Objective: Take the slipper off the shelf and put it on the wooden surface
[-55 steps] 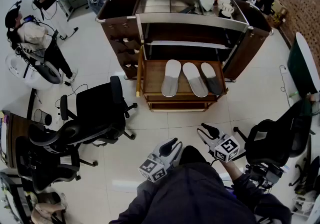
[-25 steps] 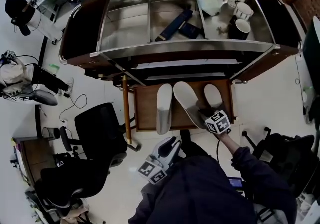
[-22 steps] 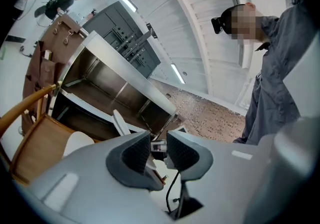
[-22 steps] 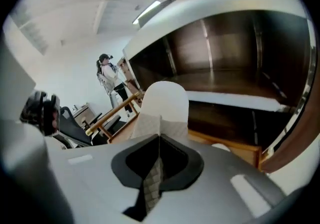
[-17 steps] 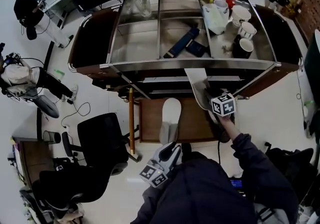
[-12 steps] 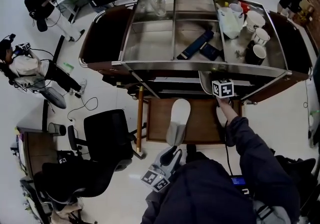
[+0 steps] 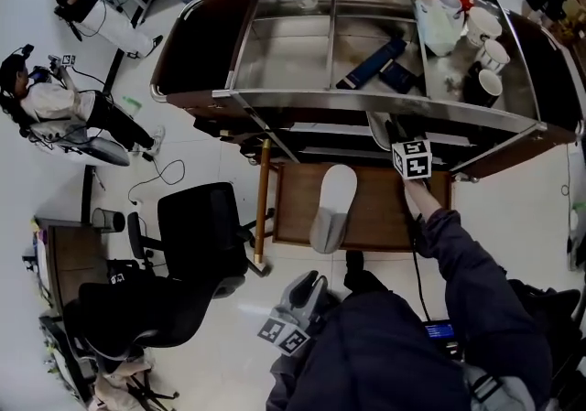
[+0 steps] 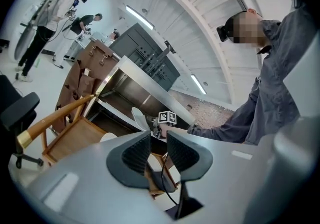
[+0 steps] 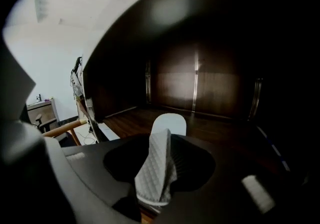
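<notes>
The dark wooden shelf surface [image 9: 225, 135] under the cart's steel top [image 7: 293, 57] fills the right gripper view. The right gripper [image 7: 401, 146], clamped on the slipper [image 9: 169, 124] at the lower tray [image 7: 377, 215] a second ago, now reaches under that top. Its jaws have just been opening and stand apart. The slipper lies between them, its rounded end ahead. The left gripper [image 8: 159, 152] has its jaws slightly apart, with nothing between them.

Cart [image 7: 197, 61] at centre, office chair [image 7: 197, 221] to its left. Cups [image 7: 494, 54] in right compartment of top tray [image 7: 366, 100], box [image 7: 371, 64] in middle one. Lower slipper [image 7: 334, 208] on pull-out wooden shelf [image 7: 380, 212] at cart front. Upper slipper [image 9: 169, 124] on inner shelf [image 9: 215, 129] under top tray, between fingers [image 9: 195, 160] of right gripper [image 9: 161, 168], toe toward back.
</notes>
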